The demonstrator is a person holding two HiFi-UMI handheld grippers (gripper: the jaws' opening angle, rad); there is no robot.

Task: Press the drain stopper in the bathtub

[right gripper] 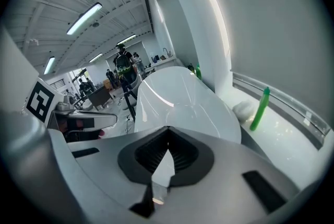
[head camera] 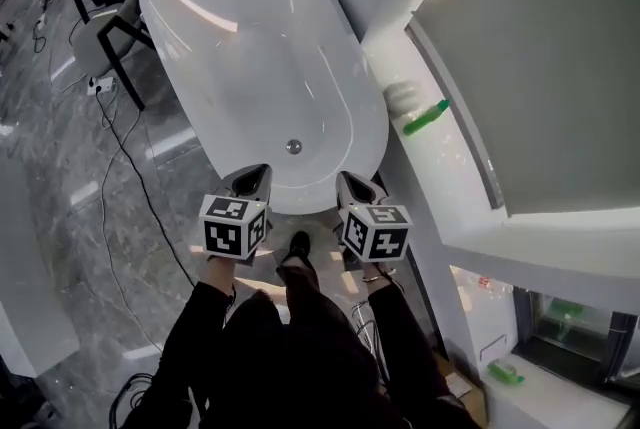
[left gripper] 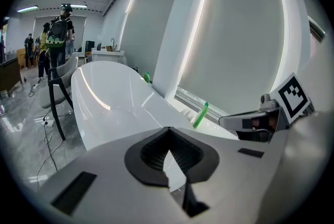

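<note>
Standing at the near end of the tub (head camera: 180, 12), with the press not yet begun. Holding the left gripper (head camera: 252, 179) and right gripper (head camera: 352, 185) side by side just over the near rim, each with its jaws drawn together at the tips and gripping nothing. Can see the stopper (head camera: 293, 146) down on the tub floor, toward the near end and about midway between the side walls, ahead of both grippers and apart from them. Looks like the approach step, by this layout. Next, probably: lower one gripper past the rim, aim its closed tips at the middle of the stopper, and push straight down, taking care not to skid off on the glossy floor. Cannot read any brand or writing. Only black-and-white square markers on the gripper cubes, and a green bottle (head camera: 426, 116) on the ledge off the tub's right edge, too small for a label to show.
</note>
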